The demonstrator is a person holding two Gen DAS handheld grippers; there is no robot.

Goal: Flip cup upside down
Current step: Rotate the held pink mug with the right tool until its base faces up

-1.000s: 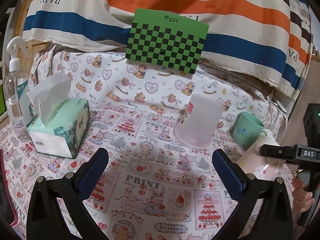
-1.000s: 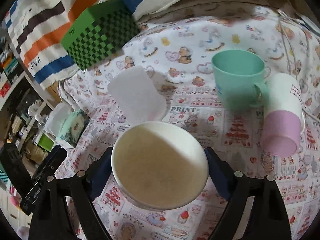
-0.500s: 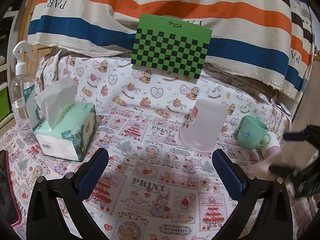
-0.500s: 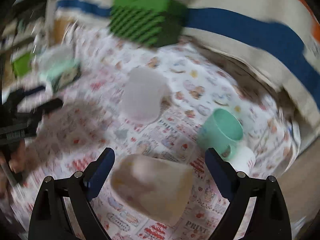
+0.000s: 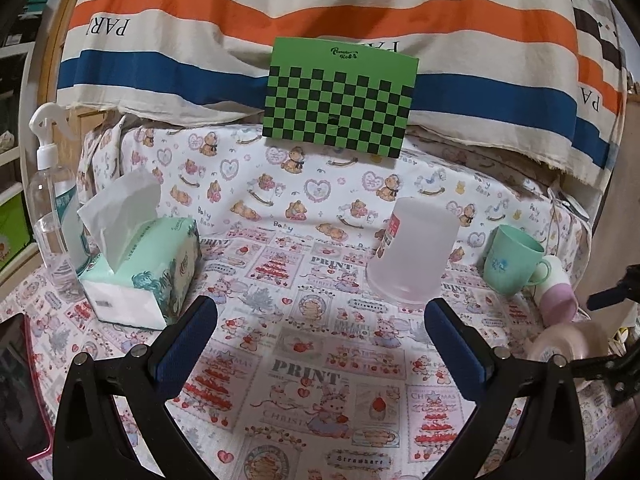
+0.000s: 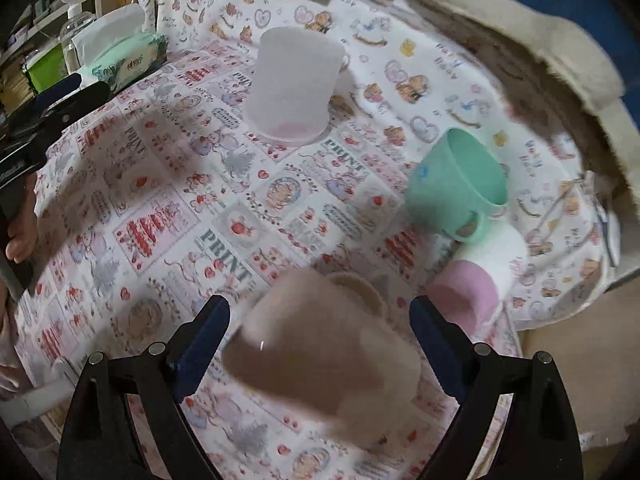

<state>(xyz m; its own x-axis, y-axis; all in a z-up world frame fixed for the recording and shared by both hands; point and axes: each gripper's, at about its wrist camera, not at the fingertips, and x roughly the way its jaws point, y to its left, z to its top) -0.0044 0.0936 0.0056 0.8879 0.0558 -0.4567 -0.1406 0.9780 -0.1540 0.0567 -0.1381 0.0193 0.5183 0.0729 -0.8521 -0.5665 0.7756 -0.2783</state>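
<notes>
The cream cup (image 6: 320, 356) is seen between the wide-apart right tongs (image 6: 320, 344), apparently released mouth-down, near the green cup (image 6: 456, 196). The left tongs (image 5: 320, 344) are kept open and empty.

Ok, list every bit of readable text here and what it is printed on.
"PRINT": tablecloth
"Baby Bear": bear-print cloth
"PAR": striped blanket, mirrored
Checkered green box logo: too small
Clear cup sticker: unreadable
Tissue box and spray bottle labels: too blurred
</notes>
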